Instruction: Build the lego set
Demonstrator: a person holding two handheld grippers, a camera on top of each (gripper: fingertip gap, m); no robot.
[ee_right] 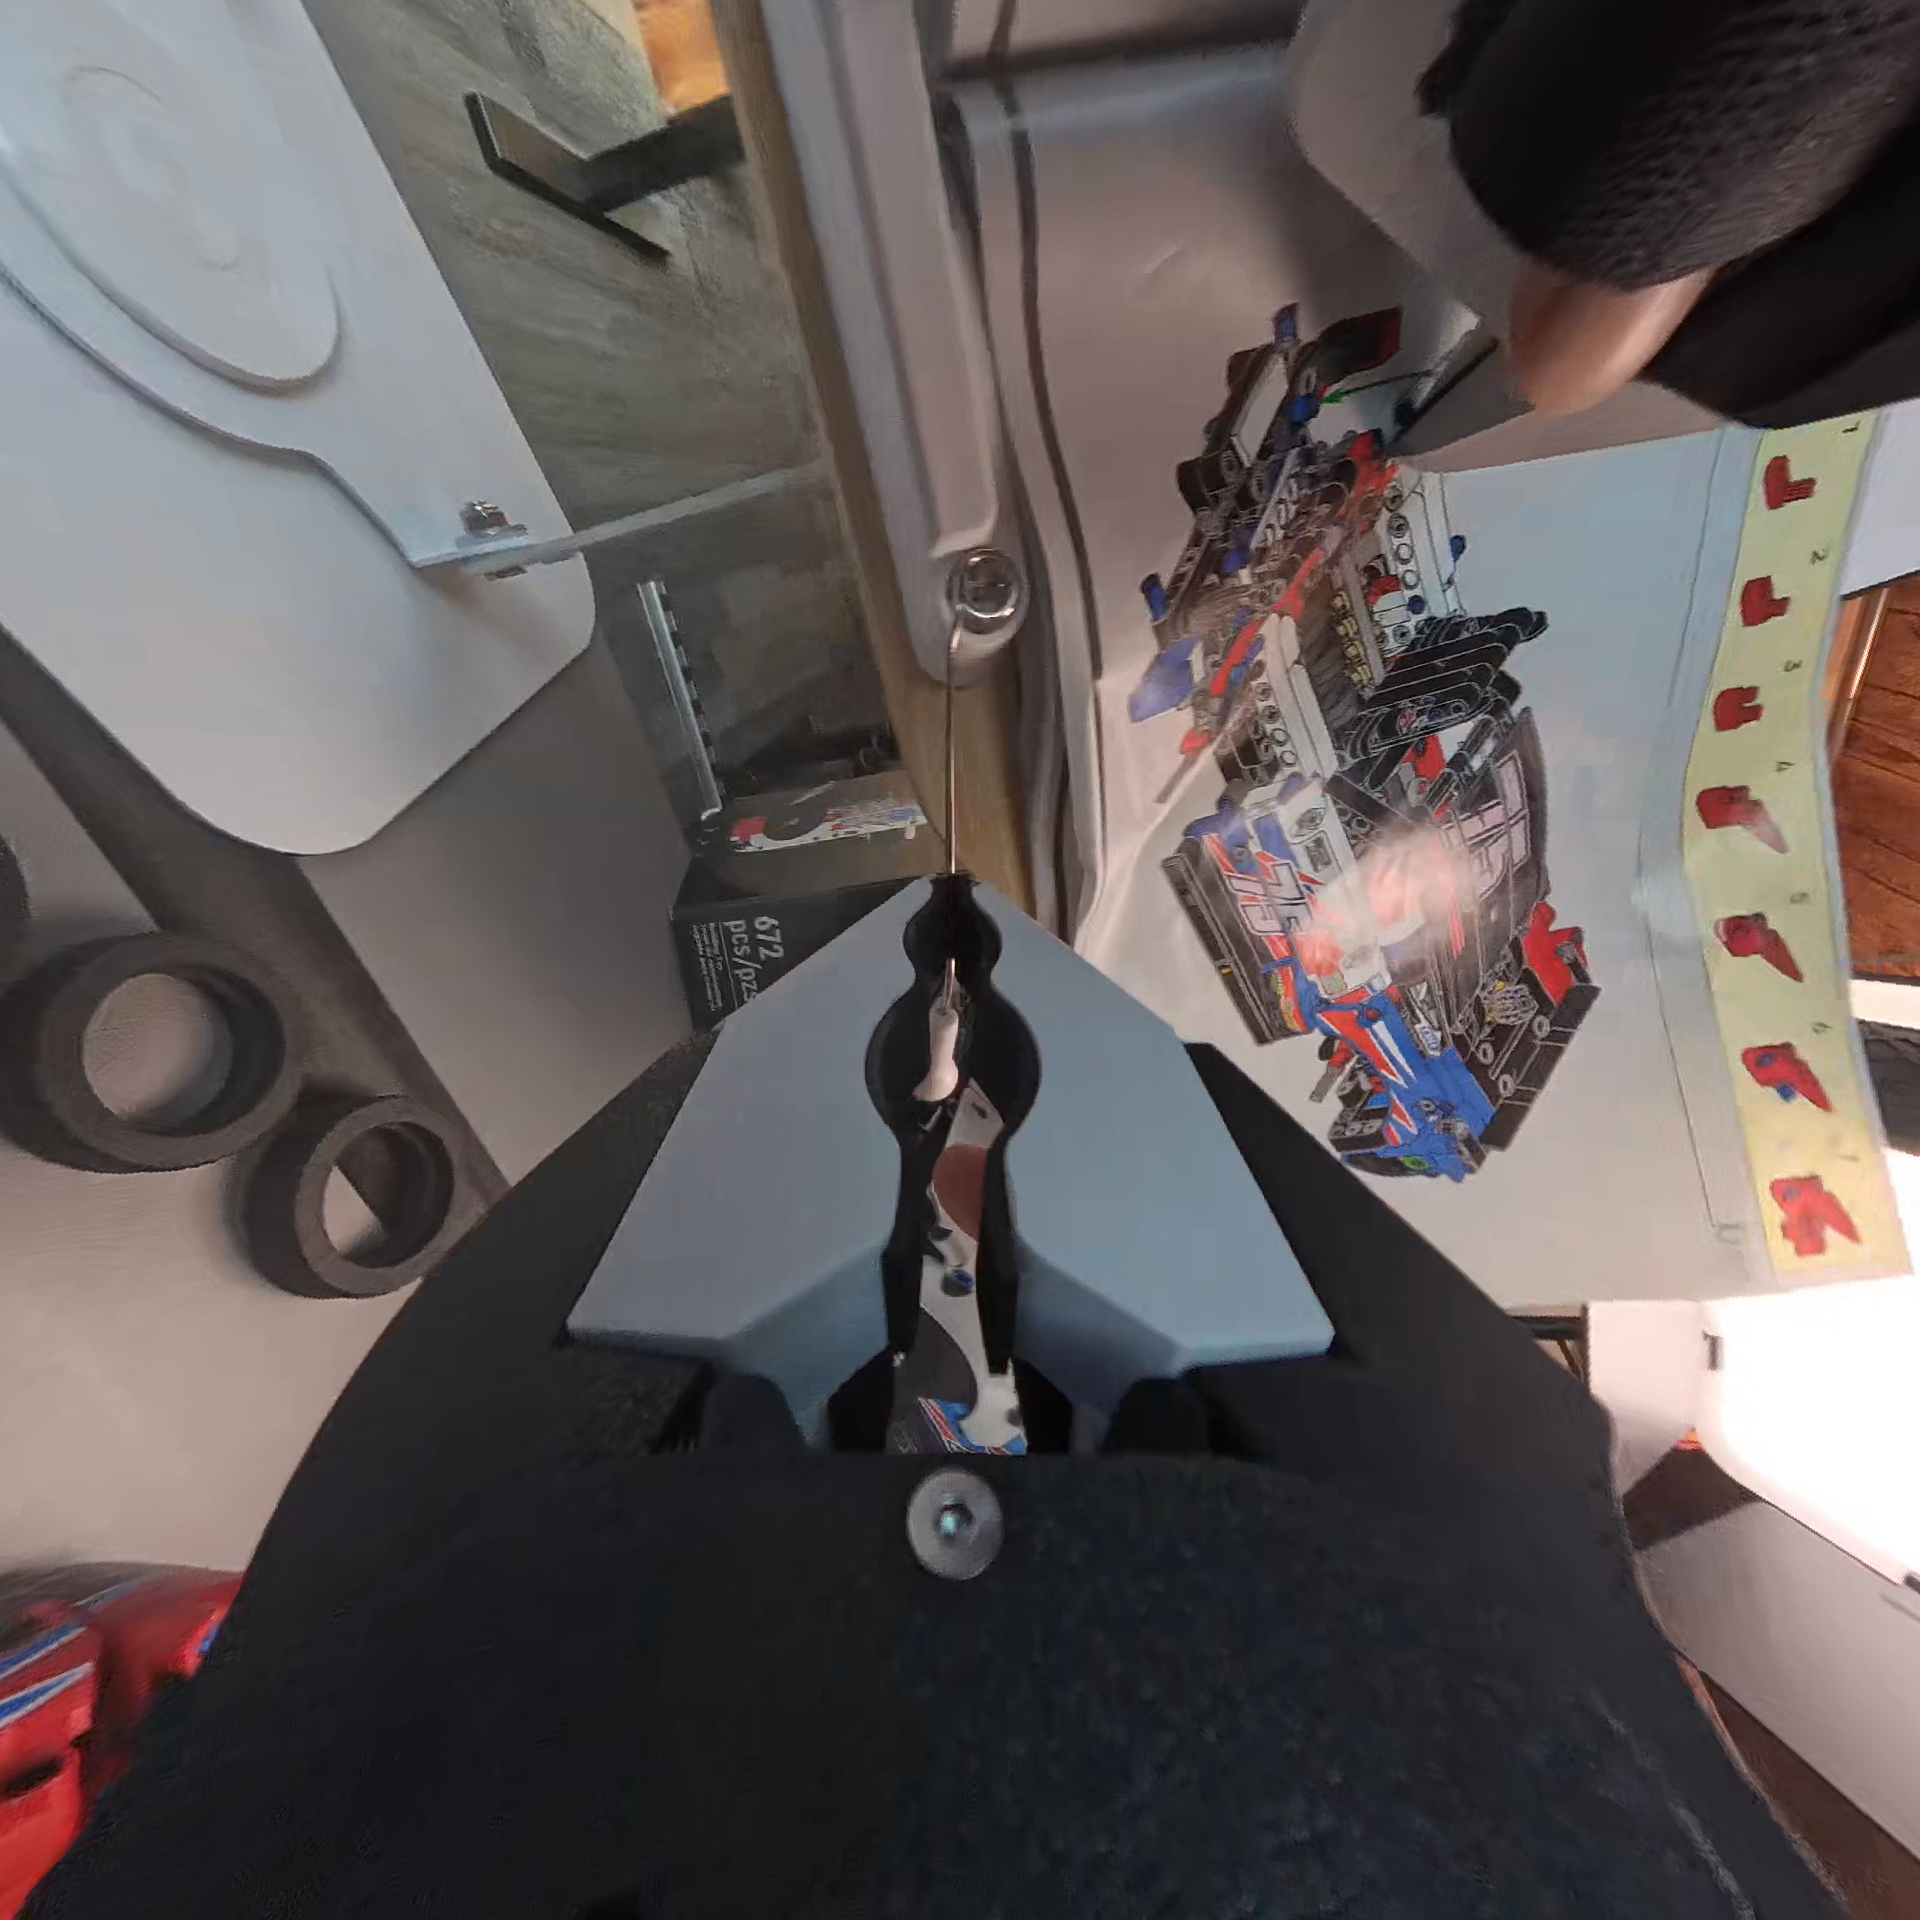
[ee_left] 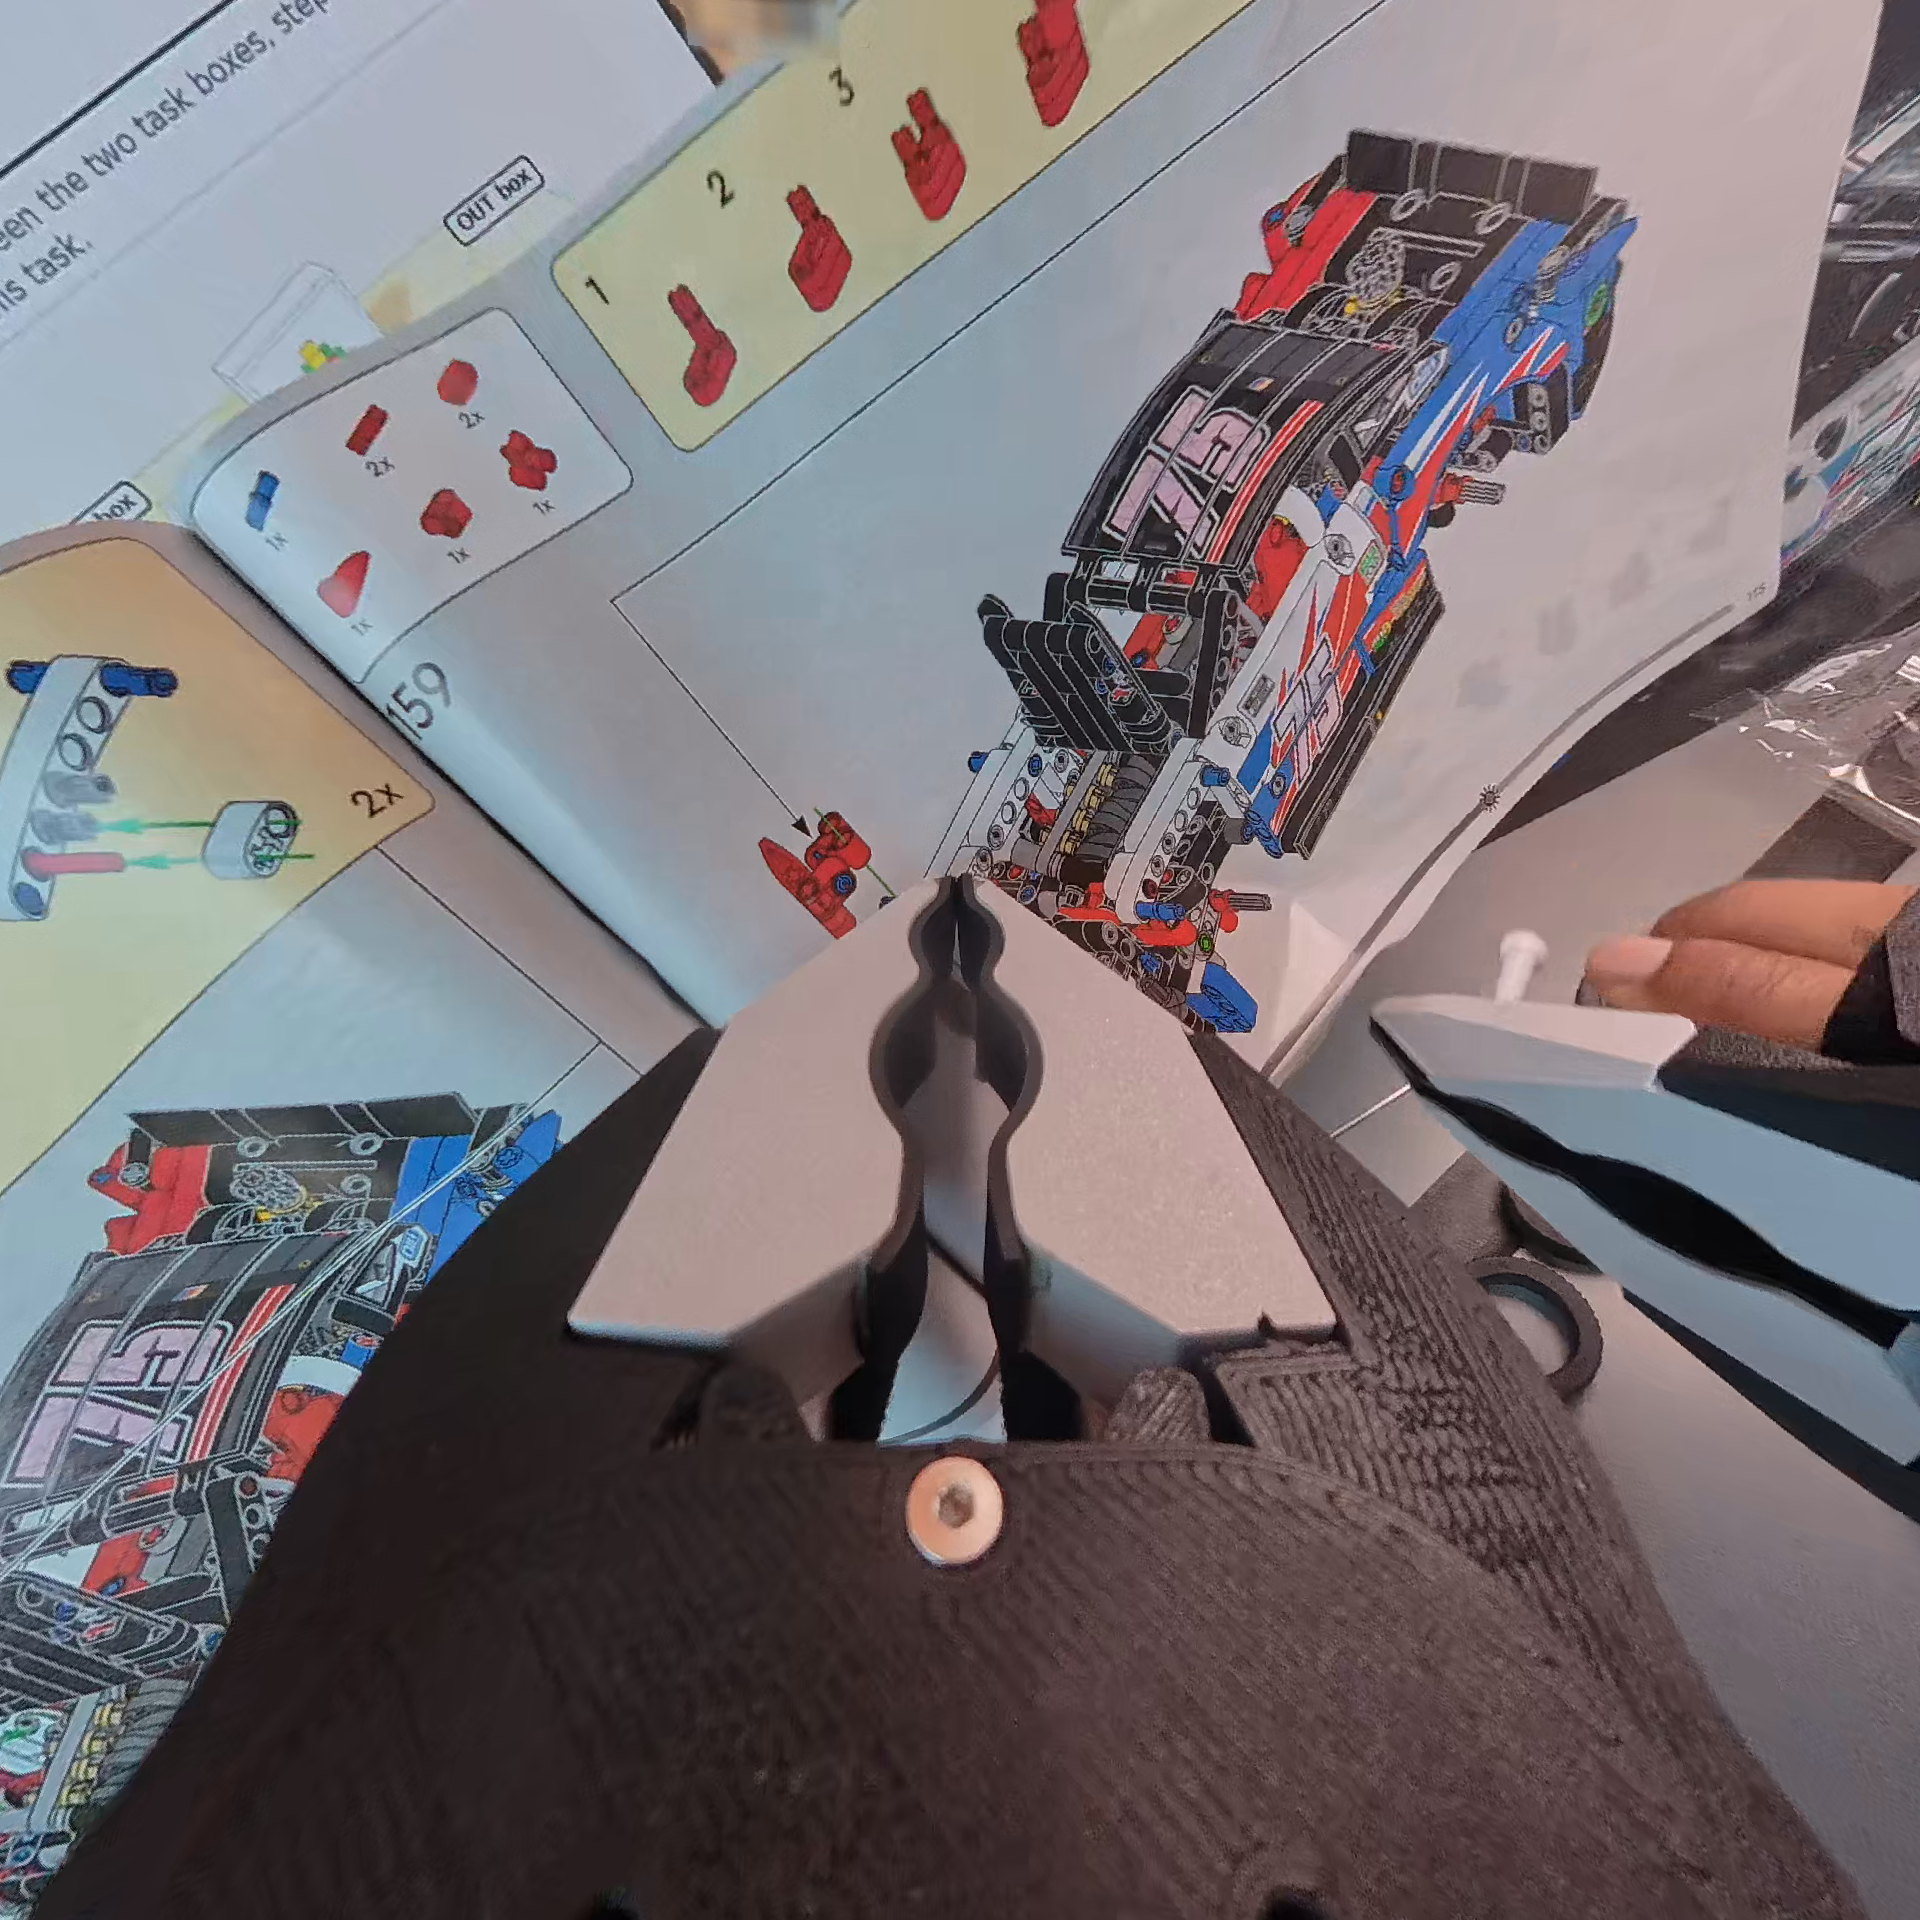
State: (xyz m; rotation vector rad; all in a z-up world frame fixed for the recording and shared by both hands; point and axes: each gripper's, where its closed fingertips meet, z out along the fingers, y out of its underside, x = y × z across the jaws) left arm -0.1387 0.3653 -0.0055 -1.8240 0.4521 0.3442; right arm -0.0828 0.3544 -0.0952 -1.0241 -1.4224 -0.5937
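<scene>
Red, blue, black and white on a pale grey page

The instruction booklet (ee_left: 831, 644) prints a black, red, blue and white car on pale grey, with red parts in a yellow strip. The left gripper (ee_left: 956, 883) is grey on textured black; so is the right gripper (ee_right: 951, 883). Black rings (ee_right: 156, 1049) lie on the grey tabletop (ee_right: 125, 1382).

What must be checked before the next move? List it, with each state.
1. Instruction booklet open, build step showing: ok.
2. Left gripper empty: ok, shut with nothing between its fingers.
3. Right gripper empty: cannot tell; it is shut, but a thin wire shows at its tips.
4. Needed parts located: cannot tell; only red pieces show at the frame edge.
5. Tyres apart from the right gripper: ok.
</scene>
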